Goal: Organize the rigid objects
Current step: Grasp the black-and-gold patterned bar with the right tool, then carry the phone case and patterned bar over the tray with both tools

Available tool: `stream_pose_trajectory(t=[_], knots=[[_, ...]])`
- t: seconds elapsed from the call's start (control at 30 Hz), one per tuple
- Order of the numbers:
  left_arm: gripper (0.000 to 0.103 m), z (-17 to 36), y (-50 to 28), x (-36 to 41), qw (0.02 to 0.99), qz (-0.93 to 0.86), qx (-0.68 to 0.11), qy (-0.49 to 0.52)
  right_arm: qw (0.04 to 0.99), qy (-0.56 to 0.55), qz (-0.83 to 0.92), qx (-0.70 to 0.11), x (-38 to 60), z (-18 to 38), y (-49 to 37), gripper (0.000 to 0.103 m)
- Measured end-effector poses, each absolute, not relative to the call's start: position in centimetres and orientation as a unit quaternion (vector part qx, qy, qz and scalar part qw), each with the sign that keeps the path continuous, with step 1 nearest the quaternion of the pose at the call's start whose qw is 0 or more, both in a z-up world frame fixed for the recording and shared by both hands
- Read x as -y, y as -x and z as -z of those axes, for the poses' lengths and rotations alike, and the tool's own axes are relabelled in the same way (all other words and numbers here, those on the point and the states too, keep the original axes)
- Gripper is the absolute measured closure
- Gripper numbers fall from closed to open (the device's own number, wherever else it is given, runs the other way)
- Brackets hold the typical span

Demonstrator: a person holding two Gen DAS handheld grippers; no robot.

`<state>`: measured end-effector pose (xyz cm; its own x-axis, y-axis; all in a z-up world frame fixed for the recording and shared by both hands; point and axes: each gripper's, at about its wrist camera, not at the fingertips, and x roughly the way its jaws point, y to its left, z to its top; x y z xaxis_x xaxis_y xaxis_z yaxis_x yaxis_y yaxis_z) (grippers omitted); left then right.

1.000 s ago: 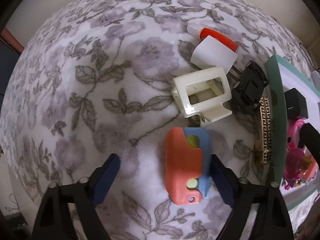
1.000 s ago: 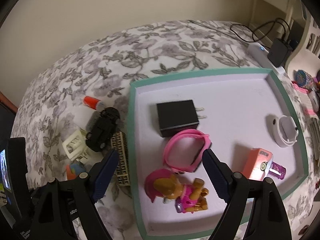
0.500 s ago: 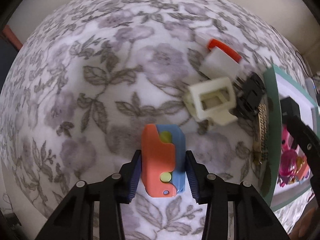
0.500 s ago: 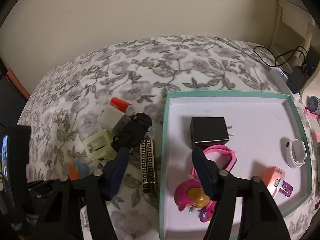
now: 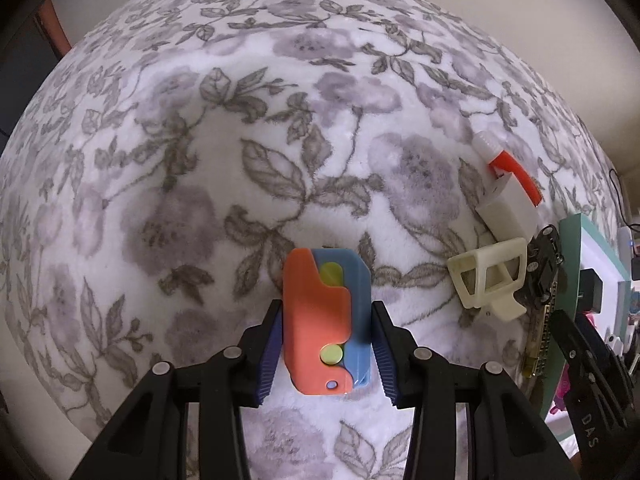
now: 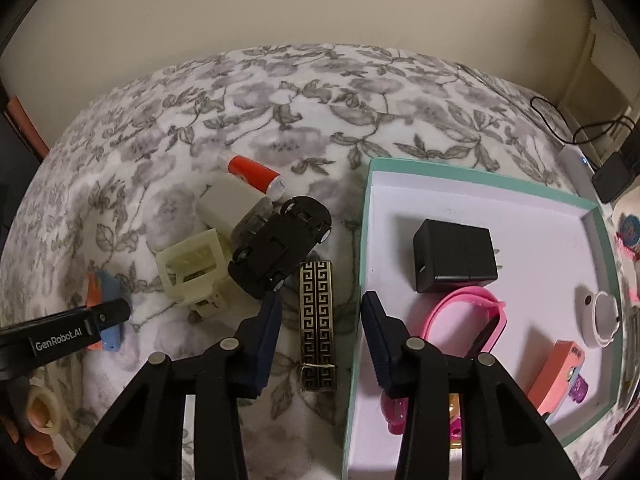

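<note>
An orange and blue plastic piece (image 5: 326, 322) with yellow-green dots sits between the pads of my left gripper (image 5: 326, 344), which is shut on it above the floral blanket; its edge (image 6: 105, 300) also shows in the right wrist view. My right gripper (image 6: 320, 320) stands open over a black and gold patterned bar (image 6: 317, 324) that lies beside the green-rimmed tray (image 6: 362, 264). A black toy car (image 6: 280, 246), a cream frame (image 6: 192, 266), a white block (image 6: 228, 204) and a red and white tube (image 6: 254, 174) lie in a cluster left of the tray.
In the tray lie a black charger (image 6: 456, 256), a pink band (image 6: 464, 320), a white ring-shaped thing (image 6: 600, 318), an orange toy (image 6: 558, 376) and a pink figure, partly hidden. A power strip with cables (image 6: 576, 160) lies at the far right. A person's fingers (image 6: 38, 420) show low left.
My left gripper closed on the orange and blue piece and lifted it a little. My right gripper moved left, from over the tray to above the patterned bar, narrowing somewhat.
</note>
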<state>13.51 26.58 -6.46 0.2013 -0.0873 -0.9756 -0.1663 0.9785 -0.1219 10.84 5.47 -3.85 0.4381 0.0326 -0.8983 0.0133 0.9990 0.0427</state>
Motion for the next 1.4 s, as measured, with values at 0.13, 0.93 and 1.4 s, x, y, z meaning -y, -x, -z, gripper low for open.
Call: stream_pose_trajectory(t=[0.13,0.93,1.4], knots=[[0.058,6.0,-13.2,-26.2,0.768,-0.023,-0.631,0.103,0.846,-0.022,-0.004,-0.532,-5.4,3.8,-11.0,0.061],[0.058,6.9,-13.5,-26.8,0.769,-0.019,-0.627,0.126,0.839,0.039,0.02,-0.543,-7.8,5.7,-11.9,0.076],[0.058,7.1,-13.4,-26.7,0.772,-0.019,-0.624,0.117,0.824,0.015,0.013,-0.567,-7.5,6.6,-11.3,0.081]])
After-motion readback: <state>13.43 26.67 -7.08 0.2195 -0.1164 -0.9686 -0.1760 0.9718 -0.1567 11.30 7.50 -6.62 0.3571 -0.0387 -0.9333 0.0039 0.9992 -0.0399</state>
